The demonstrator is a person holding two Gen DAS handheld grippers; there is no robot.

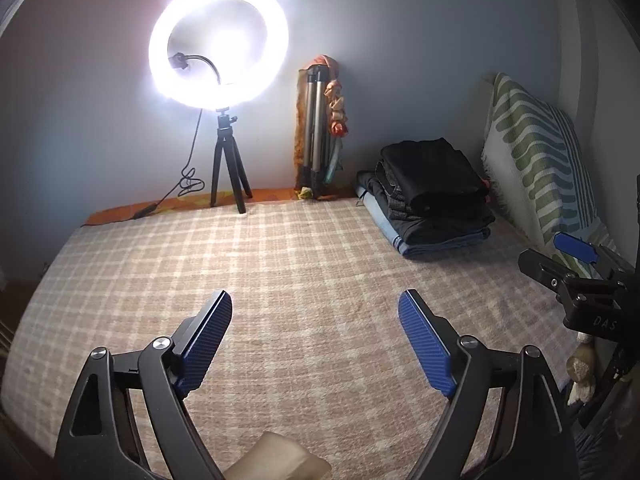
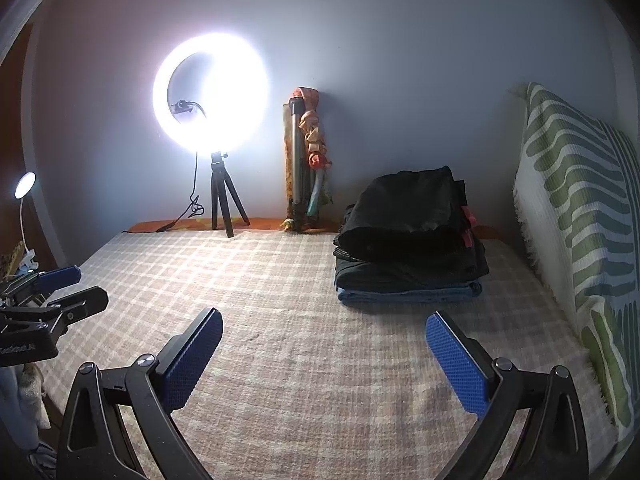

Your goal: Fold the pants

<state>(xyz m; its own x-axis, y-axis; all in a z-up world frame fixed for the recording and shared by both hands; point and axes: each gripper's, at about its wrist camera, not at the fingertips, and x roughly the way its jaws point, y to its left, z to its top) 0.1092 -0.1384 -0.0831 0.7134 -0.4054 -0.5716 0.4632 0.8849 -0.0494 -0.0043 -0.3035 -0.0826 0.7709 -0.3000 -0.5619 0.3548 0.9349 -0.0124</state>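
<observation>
1. Ahead of both sets of jaws and off to their right, the stack of folded pants sits on the checked bedspread, close to the green-patterned cushion and well apart from either gripper.
2. Left gripper: jaws spread wide, nothing between them. Right gripper: jaws likewise wide and empty, over bare bedspread.
3. No unfolded pants lie in front of the jaws, so I judge the step in hand to be fetching or laying out a pair, or the work may be nearly finished.
4. To do it well, take only the top black garment by its near edge and keep the jaws low, so the layers beneath do not drag.
5. Only the left wrist view shows a pale soft object just below its jaws; I cannot tell what it is.
6. Only the right wrist view shows a small clip lamp far to the left and pink tags on the stack's right side.
</observation>
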